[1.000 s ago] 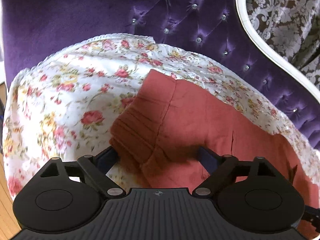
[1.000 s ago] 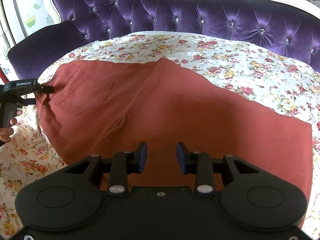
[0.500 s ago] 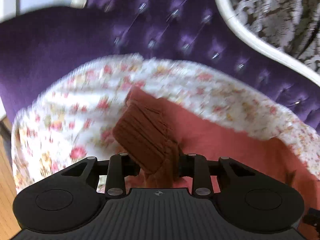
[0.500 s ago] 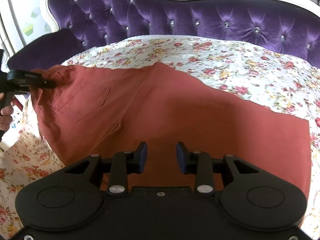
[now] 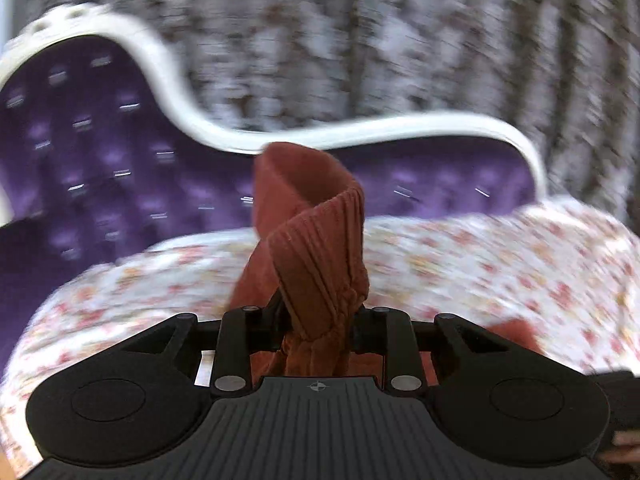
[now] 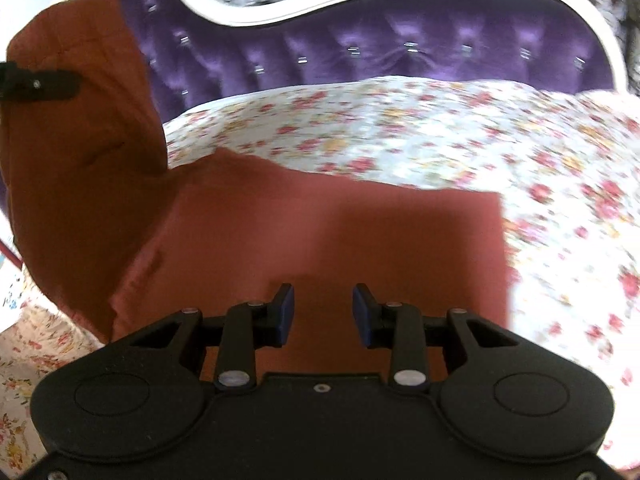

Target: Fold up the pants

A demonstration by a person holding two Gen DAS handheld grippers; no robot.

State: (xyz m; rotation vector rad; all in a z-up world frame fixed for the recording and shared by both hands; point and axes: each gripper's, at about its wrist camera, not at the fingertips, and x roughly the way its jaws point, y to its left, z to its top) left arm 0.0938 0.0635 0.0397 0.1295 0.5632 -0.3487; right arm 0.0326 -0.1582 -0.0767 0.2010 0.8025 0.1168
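My left gripper (image 5: 316,320) is closing tight on the ribbed waistband of the rust-red cotton pants (image 6: 320,232). A second ago it gaped wide over that band lying flat on the flowered sheet (image 6: 400,128); now the waist end is hoisted well above the sheet, the legs trailing across it. My right gripper (image 6: 323,312) hovers half-open over the legs, holding nothing. The fold-over looks underway.

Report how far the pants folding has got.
Done: the pants lie spread on the floral cover. In hand: the left tool grips the ribbed waistband, jaws closing, and lifts that end. The right tool hovers open above the legs. Left: laying the raised end over, and any further folds.
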